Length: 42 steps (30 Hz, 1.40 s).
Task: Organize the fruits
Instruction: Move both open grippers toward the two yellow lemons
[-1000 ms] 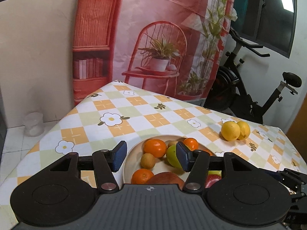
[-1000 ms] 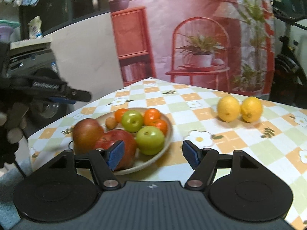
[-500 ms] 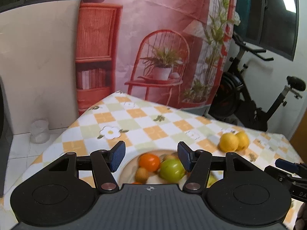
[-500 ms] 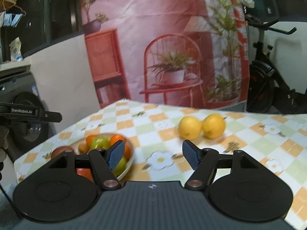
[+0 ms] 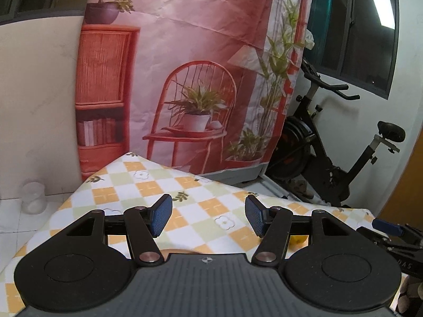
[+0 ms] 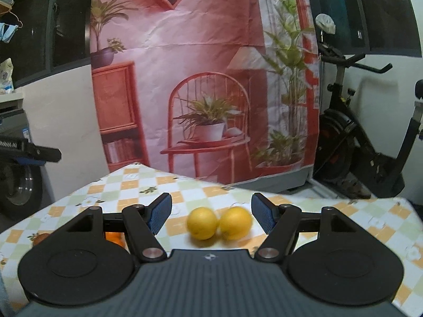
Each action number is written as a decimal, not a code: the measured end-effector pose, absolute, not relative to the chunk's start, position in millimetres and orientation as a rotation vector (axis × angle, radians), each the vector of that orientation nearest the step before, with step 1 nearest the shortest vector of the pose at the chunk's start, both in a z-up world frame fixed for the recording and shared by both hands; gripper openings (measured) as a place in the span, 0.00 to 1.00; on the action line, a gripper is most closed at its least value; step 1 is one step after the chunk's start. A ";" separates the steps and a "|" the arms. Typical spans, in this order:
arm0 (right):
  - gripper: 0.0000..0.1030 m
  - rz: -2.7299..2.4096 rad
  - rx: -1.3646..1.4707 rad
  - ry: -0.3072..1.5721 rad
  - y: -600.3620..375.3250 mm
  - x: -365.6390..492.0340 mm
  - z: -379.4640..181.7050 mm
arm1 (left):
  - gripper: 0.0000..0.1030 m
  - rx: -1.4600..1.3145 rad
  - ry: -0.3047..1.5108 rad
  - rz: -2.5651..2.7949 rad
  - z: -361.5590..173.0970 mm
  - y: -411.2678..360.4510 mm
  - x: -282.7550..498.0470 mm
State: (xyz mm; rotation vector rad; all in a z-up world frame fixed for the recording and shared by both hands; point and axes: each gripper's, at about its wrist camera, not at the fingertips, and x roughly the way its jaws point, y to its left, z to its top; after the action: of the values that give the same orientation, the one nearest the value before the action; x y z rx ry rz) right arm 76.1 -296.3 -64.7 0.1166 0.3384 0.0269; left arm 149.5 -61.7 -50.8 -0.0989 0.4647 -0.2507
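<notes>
Two yellow lemons [image 6: 219,225] lie side by side on the checked tablecloth [image 6: 185,185], seen through the gap of my right gripper [image 6: 211,215], which is open, empty and well above them. A sliver of an orange fruit [image 6: 114,239] shows behind its left finger. My left gripper [image 5: 208,218] is open and empty over bare tablecloth [image 5: 148,187]. A bit of a lemon [image 5: 298,239] peeks behind its right finger, and the plate's rim [image 5: 179,251] just shows above the gripper body. The rest of the plate of fruit is hidden.
The table's far edge runs in front of a printed pink backdrop [image 5: 201,66]. An exercise bike [image 5: 330,158] stands at the right, a clear jar [image 5: 33,196] on the floor at the left. The other gripper's tip [image 5: 388,228] shows at the right edge.
Both grippers have risen and tilted up. The plate of fruit has dropped out of the left view and nearly out of the right, where the lemons now sit between the fingers.
</notes>
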 end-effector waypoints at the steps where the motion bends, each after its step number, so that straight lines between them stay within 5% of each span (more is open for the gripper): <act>1: 0.68 0.022 0.113 0.339 -299.6 78.0 -65.5 | 0.62 -0.101 0.469 -0.254 -51.9 -65.4 152.3; 42: 0.68 0.040 0.159 0.524 -333.5 141.9 -161.5 | 0.61 0.051 0.697 -0.463 -141.4 -190.6 276.0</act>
State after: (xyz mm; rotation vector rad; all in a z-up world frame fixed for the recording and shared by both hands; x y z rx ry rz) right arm 141.9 -333.5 -161.5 0.1587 0.5238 0.0404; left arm 276.0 -190.6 -141.4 0.0506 0.6970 -0.4627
